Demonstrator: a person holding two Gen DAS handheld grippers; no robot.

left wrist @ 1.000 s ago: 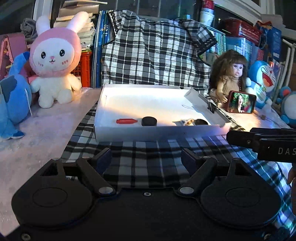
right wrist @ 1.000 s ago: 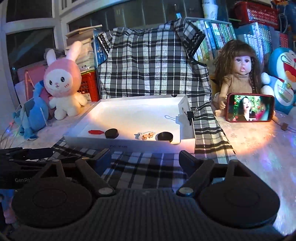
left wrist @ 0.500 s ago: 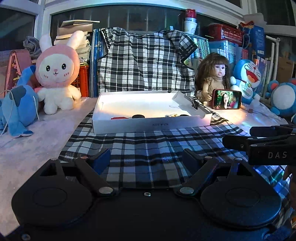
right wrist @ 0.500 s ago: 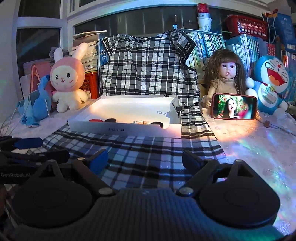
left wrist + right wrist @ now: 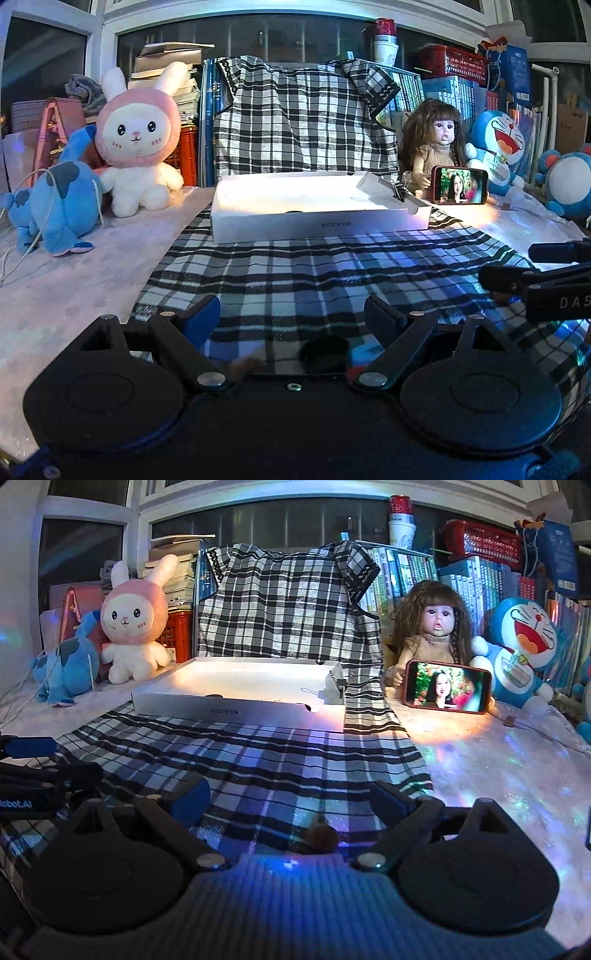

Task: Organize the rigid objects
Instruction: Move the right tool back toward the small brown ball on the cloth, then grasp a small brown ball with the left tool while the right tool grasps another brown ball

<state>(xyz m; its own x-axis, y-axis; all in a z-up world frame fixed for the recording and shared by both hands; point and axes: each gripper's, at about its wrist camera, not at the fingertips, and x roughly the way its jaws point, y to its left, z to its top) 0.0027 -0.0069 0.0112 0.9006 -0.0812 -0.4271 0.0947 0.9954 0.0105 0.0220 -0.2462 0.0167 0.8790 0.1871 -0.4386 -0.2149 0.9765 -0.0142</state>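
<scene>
A shallow white box (image 5: pixel 321 221) (image 5: pixel 236 707) stands on the plaid cloth (image 5: pixel 314 273), well ahead of both grippers. Its front wall hides most of its contents; only a dark sliver (image 5: pixel 293 211) shows over the rim. My left gripper (image 5: pixel 291 317) is open. A black round piece (image 5: pixel 325 354) and a small brown piece (image 5: pixel 243 365) lie on the cloth low between its fingers. The jaws of my right gripper (image 5: pixel 290 797) are opening, and a small brown round thing (image 5: pixel 321 834) lies on the cloth between them, untouched. Each gripper shows at the edge of the other's view.
A pink-hooded bunny plush (image 5: pixel 138 147) and a blue plush (image 5: pixel 55 199) sit at the back left. A doll (image 5: pixel 436 635), a phone showing a video (image 5: pixel 447 690) and a blue cat plush (image 5: pixel 521 653) sit at the back right. Books line the wall.
Both grippers have drawn back from the white box and sunk lower, so its contents drop behind the front wall. Small pieces on the cloth come into view between the fingers. The right jaws widen.
</scene>
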